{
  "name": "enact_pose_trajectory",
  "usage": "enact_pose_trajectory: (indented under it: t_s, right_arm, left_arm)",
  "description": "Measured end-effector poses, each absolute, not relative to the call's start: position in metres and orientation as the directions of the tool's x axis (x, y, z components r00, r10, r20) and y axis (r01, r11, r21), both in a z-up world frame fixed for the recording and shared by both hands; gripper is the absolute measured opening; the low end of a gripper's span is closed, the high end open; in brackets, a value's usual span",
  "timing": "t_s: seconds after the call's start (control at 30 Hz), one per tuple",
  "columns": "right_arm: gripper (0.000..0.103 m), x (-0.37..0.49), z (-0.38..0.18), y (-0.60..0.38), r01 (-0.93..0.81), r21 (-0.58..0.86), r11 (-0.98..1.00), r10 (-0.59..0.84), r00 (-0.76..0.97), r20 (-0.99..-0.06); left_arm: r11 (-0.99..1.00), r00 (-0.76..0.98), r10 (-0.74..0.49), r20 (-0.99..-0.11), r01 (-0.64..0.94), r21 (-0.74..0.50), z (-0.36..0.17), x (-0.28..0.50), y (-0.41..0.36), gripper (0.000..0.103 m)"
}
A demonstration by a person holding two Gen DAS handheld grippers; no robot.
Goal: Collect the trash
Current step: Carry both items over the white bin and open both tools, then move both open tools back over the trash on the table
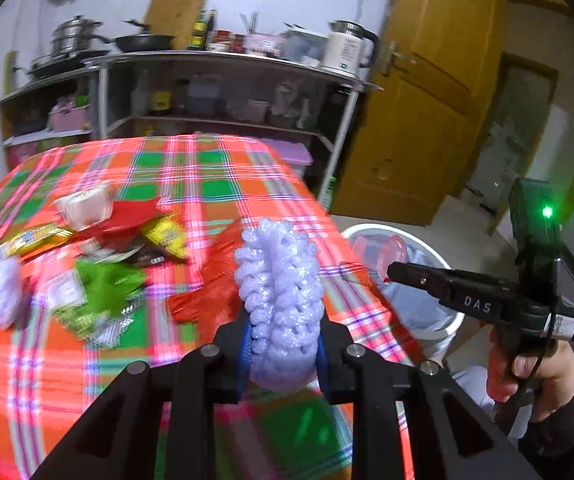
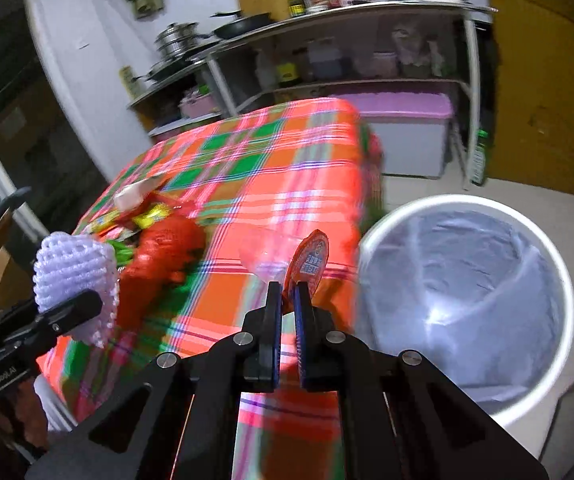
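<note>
The left gripper clamps a white foam fruit net upright, its long axis pointing away over the plaid tablecloth. The right gripper pinches the red foil lid of a clear jelly cup, left of the lined trash bin.

Two grippers show, the left gripper and the right gripper. There are two white foam fruit nets: one between the left jaws, another lying on the single checked table. One red mesh bag, one green wrapper, two clear plastic cups and one white bin are seen.
</note>
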State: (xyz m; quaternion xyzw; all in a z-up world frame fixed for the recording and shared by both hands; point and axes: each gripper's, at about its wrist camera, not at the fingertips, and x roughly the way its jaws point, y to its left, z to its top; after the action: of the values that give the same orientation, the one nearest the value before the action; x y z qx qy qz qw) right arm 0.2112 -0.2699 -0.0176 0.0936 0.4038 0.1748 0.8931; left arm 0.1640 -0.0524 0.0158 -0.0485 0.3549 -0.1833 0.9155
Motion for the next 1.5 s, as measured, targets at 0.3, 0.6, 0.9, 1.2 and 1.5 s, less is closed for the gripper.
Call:
enact_pose_trajectory:
  t_s: [0.3, 0.6, 0.9, 1.2, 1.5]
  right_arm:
    - [0.006, 0.208, -0.039, -0.342, -0.070, 0.299, 0.952, 0.275, 0.628, -0.728]
    - [0.007, 0.208, -0.063, -0.395, 0.051, 0.322, 0.945, 0.230, 0.593, -0.772]
    - [0.042, 0.207, -0.079, -0.413, 0.102, 0.323, 0.941, 0.209, 0.579, -0.789]
    - [0.042, 0.192, -0.060, -0.414, 0.099, 0.347, 0.933, 0.213, 0.627, -0.749]
    - [0.042, 0.178, -0.022, -0.366, -0.023, 0.365, 0.931, 0.284, 0.676, -0.680]
  left_arm:
    - [0.869, 0.586, -0.469, -0.661, 0.442, -0.224, 0.007, 0.205, -0.138, 0.026]
    - [0.824, 0.476, -0.505, -0.720, 0.512, -0.240, -0.018, 0.244, -0.203, 0.028]
    - [0.826, 0.445, -0.496, -0.745, 0.505, -0.249, -0.040, 0.258, -0.224, 0.056]
    - [0.847, 0.511, -0.496, -0.702, 0.464, -0.260, -0.023, 0.251, -0.197, 0.058]
    - [0.876, 0.612, -0.470, -0.636, 0.415, -0.248, 0.008, 0.218, -0.143, 0.058]
